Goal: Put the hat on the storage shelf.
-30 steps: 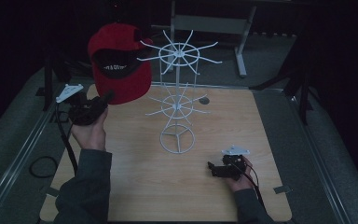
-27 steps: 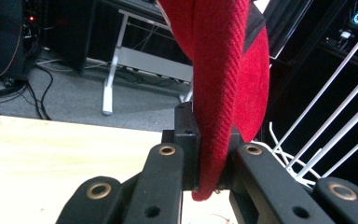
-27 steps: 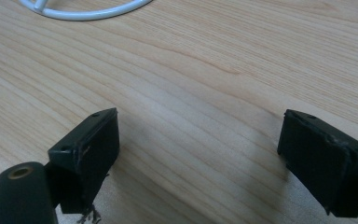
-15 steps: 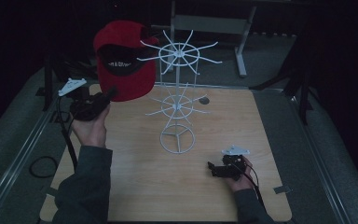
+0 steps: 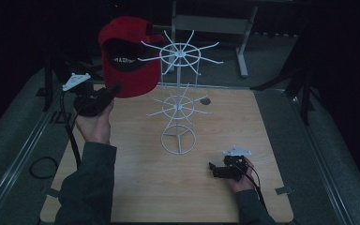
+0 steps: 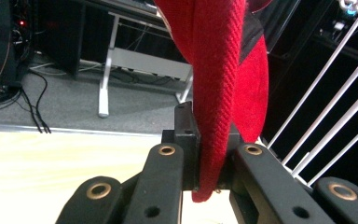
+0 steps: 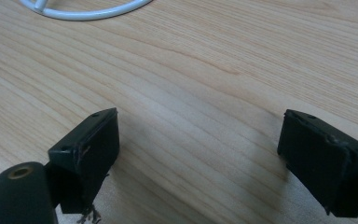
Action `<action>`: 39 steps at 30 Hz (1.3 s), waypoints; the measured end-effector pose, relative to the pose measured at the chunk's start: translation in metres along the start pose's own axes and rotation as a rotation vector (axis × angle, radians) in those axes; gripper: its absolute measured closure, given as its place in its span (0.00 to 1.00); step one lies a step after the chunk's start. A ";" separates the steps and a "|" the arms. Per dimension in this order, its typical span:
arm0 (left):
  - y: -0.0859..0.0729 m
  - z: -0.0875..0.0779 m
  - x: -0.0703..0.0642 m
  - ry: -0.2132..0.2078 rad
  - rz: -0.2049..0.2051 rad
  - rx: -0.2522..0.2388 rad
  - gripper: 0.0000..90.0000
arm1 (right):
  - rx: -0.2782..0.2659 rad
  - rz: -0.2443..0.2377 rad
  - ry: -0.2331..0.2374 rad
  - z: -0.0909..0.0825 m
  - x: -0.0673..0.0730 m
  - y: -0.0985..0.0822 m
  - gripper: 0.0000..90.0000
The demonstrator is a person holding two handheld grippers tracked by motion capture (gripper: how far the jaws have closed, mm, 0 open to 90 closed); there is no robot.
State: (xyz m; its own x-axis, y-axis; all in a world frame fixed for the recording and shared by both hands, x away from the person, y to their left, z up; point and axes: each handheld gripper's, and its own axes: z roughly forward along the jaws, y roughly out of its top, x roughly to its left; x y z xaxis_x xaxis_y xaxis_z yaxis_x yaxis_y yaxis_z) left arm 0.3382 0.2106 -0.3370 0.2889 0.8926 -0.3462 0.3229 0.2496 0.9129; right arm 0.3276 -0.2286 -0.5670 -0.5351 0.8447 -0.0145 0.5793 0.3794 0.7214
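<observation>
A red knitted cap (image 5: 126, 56) hangs in the air at the upper left, its edge clamped between the jaws of my left gripper (image 5: 113, 89). In the left gripper view the red fabric (image 6: 219, 93) runs down between the two black jaws, which are shut on it. The cap sits against the left prongs of the top tier of a white wire rack (image 5: 179, 93) standing mid-table. My right gripper (image 5: 214, 169) rests low on the wooden table (image 5: 136, 187) at the front right, jaws wide apart with nothing between them (image 7: 198, 154).
The rack's round base ring (image 5: 178, 139) stands on the table centre, with its rim visible (image 7: 84, 11) ahead of the right gripper. A small dark disc (image 5: 205, 101) lies behind the rack. A cable loops on the floor at left (image 5: 42, 166).
My left hand has carried the cap a little rightward and up, from beside the rack to against its top prongs. The right gripper has stayed still.
</observation>
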 end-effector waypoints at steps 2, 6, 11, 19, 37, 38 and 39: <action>0.000 0.000 0.000 -0.002 -0.004 -0.005 0.95 | 0.001 0.001 0.001 0.000 0.000 0.000 0.14; 0.002 -0.002 -0.003 -0.008 -0.009 -0.026 0.95 | 0.001 0.002 0.001 0.000 0.000 0.000 0.14; 0.003 -0.006 -0.004 -0.013 -0.008 -0.047 0.95 | 0.001 0.002 0.001 0.000 0.000 0.000 0.14; 0.000 -0.016 -0.002 -0.023 -0.006 -0.065 0.95 | 0.002 0.001 0.001 0.000 0.000 0.000 0.14; -0.013 -0.040 0.001 -0.047 -0.029 -0.105 0.95 | 0.001 -0.001 0.001 0.000 0.000 0.000 0.14; -0.014 -0.041 0.001 -0.048 -0.032 -0.109 0.95 | 0.001 -0.001 0.001 0.000 0.000 0.000 0.14; -0.015 -0.042 0.002 -0.053 -0.033 -0.112 0.95 | 0.001 -0.001 0.001 0.000 0.000 0.000 0.14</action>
State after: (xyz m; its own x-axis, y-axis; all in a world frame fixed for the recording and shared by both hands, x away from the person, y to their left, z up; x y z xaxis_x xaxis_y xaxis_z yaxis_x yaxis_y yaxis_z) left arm 0.2955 0.2242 -0.3422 0.3282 0.8626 -0.3851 0.2317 0.3217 0.9180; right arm 0.3276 -0.2286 -0.5669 -0.5361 0.8440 -0.0144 0.5798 0.3806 0.7204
